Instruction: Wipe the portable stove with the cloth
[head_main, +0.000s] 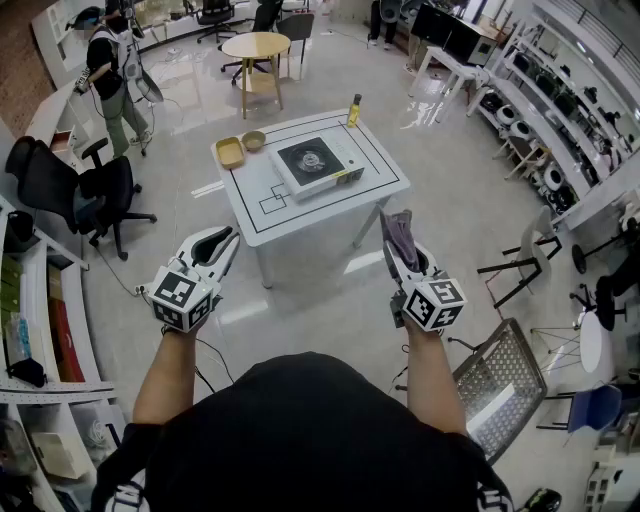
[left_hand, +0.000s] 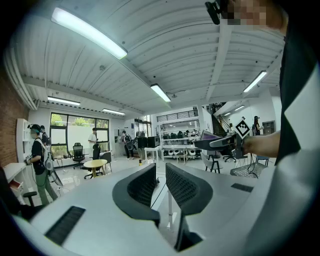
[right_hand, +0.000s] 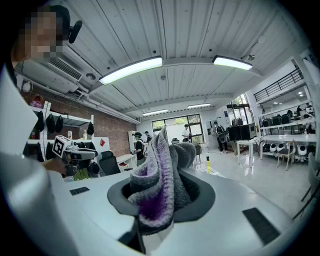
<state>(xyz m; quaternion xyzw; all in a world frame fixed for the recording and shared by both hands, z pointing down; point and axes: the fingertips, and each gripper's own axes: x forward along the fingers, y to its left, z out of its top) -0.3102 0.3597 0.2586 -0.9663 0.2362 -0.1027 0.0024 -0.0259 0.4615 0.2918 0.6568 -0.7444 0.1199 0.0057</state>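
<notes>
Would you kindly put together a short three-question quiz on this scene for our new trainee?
1. Which holds the cloth: A, the left gripper, or B, the right gripper?
2. Fill in: the portable stove sits on a white ____.
3. True or false: the left gripper grips the portable stove.
Key: 1 B; 2 table; 3 false, its jaws stand apart with nothing between them.
</notes>
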